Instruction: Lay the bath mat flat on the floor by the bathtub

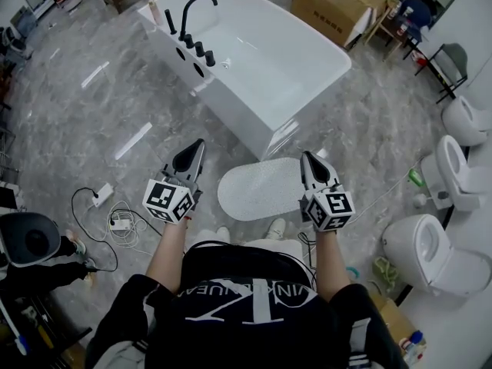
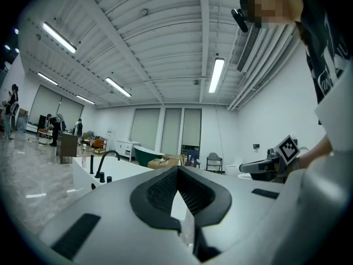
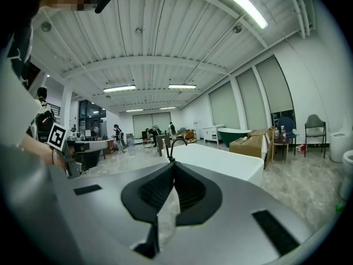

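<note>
The white oval bath mat [image 1: 261, 189] lies flat on the grey floor, just in front of the end of the white bathtub [image 1: 254, 60]. My left gripper [image 1: 198, 144] hangs in the air to the left of the mat, shut with nothing in it. To the mat's right is my right gripper [image 1: 307, 157], held at the same height and also shut and empty. In the left gripper view the left gripper [image 2: 176, 169] has its tips meeting, with the bathtub [image 2: 124, 170] beyond. In the right gripper view the right gripper [image 3: 174, 163] is shut the same way, facing the bathtub [image 3: 220, 159].
A black faucet [image 1: 196, 10] stands on the tub's left rim. A cardboard box [image 1: 330, 10] sits behind the tub. Toilets [image 1: 430, 244] line the right side. Cables and a power strip [image 1: 115, 215] lie on the floor at the left. My shoes [image 1: 273, 227] are at the mat's near edge.
</note>
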{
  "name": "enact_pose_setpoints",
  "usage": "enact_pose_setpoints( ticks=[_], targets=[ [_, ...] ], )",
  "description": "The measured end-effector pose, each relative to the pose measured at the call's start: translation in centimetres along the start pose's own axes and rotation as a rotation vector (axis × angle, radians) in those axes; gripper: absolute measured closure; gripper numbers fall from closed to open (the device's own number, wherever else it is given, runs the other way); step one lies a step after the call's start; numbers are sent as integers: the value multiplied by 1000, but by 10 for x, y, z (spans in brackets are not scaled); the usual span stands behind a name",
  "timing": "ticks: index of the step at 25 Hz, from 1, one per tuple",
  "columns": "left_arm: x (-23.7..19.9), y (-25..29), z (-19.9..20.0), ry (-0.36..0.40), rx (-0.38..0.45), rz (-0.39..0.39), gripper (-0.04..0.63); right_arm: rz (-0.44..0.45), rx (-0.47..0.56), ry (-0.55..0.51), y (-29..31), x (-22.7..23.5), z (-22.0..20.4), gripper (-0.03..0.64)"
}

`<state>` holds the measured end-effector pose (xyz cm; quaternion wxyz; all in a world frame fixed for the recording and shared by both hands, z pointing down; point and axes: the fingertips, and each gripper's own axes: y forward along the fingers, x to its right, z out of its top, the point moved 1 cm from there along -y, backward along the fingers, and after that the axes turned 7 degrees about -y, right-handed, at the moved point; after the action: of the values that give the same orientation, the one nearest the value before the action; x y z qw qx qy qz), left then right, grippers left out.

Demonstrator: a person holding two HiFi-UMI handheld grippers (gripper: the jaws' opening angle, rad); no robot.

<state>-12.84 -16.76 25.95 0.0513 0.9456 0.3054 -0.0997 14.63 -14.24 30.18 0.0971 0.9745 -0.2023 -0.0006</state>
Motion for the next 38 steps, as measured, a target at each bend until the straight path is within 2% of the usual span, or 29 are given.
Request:
enact_pose_setpoints(
  ticks=[7,17,38],
  targets=[
    [-5,-7,15,19,25,13,581,6,38,55,-3,-1,13,591],
    [-22,-17,32,36,68,50,581,16,74,53,4,-9,22,591],
    [-26,-12,29,22,76,62,581,17,59,61,7,-6,14,591]
  ],
)
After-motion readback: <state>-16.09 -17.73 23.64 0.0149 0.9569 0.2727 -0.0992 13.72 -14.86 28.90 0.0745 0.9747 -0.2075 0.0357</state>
